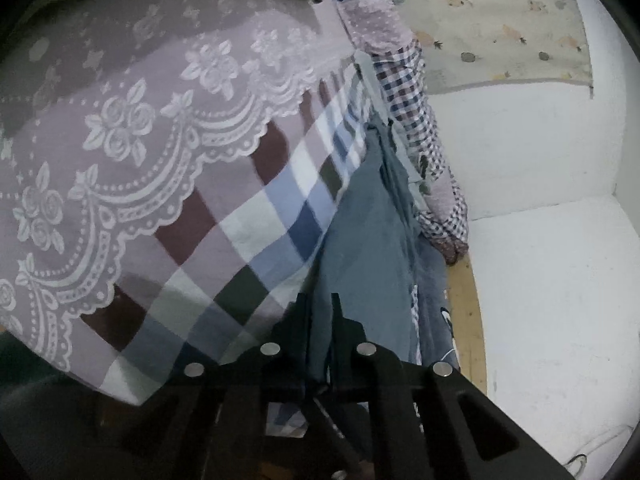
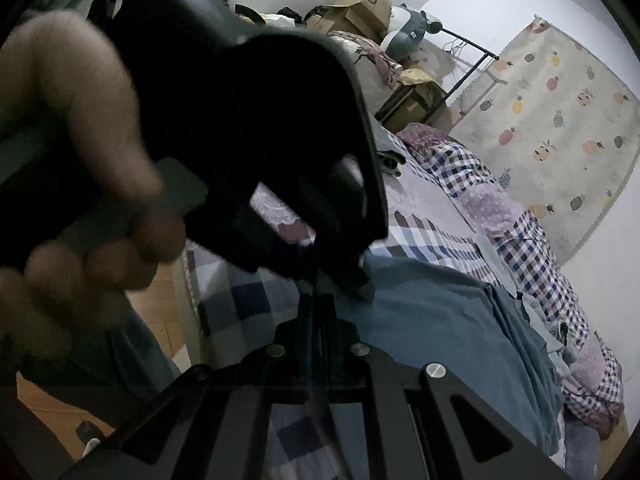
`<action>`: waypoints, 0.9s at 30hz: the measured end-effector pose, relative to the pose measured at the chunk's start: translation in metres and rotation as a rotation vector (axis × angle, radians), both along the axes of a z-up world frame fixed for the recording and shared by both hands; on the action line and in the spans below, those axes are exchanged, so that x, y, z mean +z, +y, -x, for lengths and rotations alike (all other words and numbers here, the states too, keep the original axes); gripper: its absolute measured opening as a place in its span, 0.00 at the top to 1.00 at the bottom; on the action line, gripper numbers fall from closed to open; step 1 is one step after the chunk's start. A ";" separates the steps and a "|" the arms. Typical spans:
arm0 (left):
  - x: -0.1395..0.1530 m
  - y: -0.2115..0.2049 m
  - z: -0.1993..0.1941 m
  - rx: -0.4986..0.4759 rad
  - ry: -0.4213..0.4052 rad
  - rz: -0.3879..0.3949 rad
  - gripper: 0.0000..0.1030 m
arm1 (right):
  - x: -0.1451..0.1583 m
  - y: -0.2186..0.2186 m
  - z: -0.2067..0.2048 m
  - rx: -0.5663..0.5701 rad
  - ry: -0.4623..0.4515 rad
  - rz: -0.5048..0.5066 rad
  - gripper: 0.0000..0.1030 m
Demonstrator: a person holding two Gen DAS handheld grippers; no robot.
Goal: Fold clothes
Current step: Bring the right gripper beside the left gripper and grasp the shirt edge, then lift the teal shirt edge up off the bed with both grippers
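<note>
Two sets of black tongs work one garment, a slate-blue soft cloth garment (image 1: 360, 216) that lies in a long crumpled strip along the edge of a bed; the bed wears a checked quilt of white, blue, maroon and grey squares (image 1: 260, 216), and a pale lilac lace-patterned cover (image 1: 132, 128) overlaps the quilt further in. The left tongs (image 1: 320, 320) are clamped on a fold of the blue garment; the cloth runs up between the two dark fingers and is pinched there, with the quilt just beside it. The right tongs (image 2: 318, 312) are drawn together on a thin dark edge of the same garment, which spreads out flat to the right over the quilt. In the right wrist view the other gripper body, a bulky black shape, hangs just ahead, its tip touching the blue cloth; a bare hand (image 2: 80, 184) grips its handle, blurred and close to the lens. A small-checked navy, maroon and white bedsheet (image 1: 404, 96) with lilac dotted patches falls over the bed's side; below it lie a strip of yellow wooden floor (image 1: 468, 312) and a white padded mat (image 1: 560, 300). A cream play mat printed with pineapples (image 2: 560, 120) leans against the wall; brown cardboard boxes (image 2: 360, 8) are stacked beyond the bed.
</note>
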State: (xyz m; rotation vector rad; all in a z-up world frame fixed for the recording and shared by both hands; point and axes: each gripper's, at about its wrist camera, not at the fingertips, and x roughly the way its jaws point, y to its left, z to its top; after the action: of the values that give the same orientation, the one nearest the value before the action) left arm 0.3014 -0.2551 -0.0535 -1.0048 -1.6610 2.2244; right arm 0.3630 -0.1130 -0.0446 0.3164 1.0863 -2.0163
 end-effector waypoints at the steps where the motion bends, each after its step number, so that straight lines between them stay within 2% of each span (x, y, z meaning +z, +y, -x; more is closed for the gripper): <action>1: 0.003 -0.001 -0.002 0.002 0.014 0.003 0.96 | -0.001 0.002 -0.001 -0.008 0.013 -0.002 0.93; 2: 0.005 -0.001 -0.003 0.005 0.023 0.004 0.97 | -0.002 0.004 -0.001 -0.019 0.026 -0.003 0.90; 4: 0.008 -0.002 -0.006 0.012 0.041 0.005 0.97 | -0.004 0.010 0.001 -0.050 0.047 0.004 0.70; 6: 0.010 -0.004 -0.007 0.020 0.049 -0.003 0.97 | -0.004 0.016 0.003 -0.084 0.063 0.016 0.60; 10: 0.012 -0.007 -0.008 0.039 0.074 -0.034 0.97 | -0.003 0.023 0.008 -0.145 0.087 0.021 0.50; 20: 0.038 -0.007 -0.010 0.055 0.155 -0.018 0.98 | -0.006 0.049 0.038 -0.280 0.082 0.011 0.48; 27: 0.056 -0.004 -0.007 0.075 0.199 -0.009 0.98 | -0.001 0.084 0.057 -0.355 0.092 -0.006 0.48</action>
State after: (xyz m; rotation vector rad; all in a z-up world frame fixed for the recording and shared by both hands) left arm 0.3088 -0.2593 0.0021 -0.7024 -1.6438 2.2774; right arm 0.3057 -0.0289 -0.0455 0.4497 1.1563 -2.3599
